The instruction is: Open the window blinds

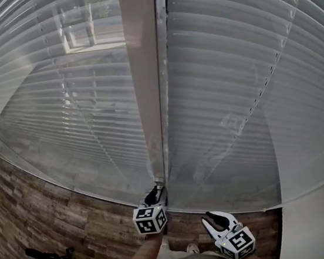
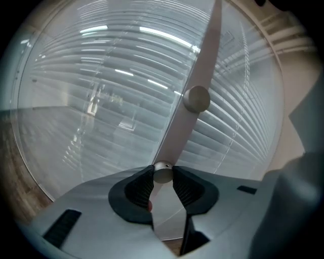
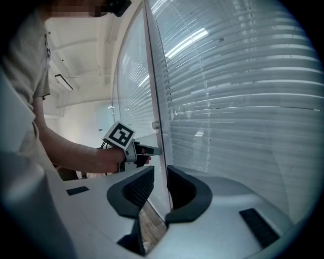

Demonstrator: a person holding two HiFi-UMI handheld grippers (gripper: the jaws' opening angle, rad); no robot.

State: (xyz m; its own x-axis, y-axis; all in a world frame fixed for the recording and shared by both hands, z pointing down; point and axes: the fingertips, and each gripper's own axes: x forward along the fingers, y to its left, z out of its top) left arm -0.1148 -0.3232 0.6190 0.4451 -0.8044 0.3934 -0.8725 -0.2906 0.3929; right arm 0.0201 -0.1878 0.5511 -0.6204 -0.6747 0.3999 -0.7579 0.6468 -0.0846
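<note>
Left hand-held gripper [image 1: 156,193] clenched on silver round metal knob [image 2: 163,171] at pale window post [image 1: 142,69] | right hand-held gripper [image 3: 156,174] released, jaws apart | white slatted window blinds [image 1: 233,87] ahead

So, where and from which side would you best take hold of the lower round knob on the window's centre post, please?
Grip the knob by its curved rim, coming straight at the centre post from the room side. It is a short round stub standing out from the post, so jaws on opposite sides can clamp and turn it. The left tool holds it that way.
</note>
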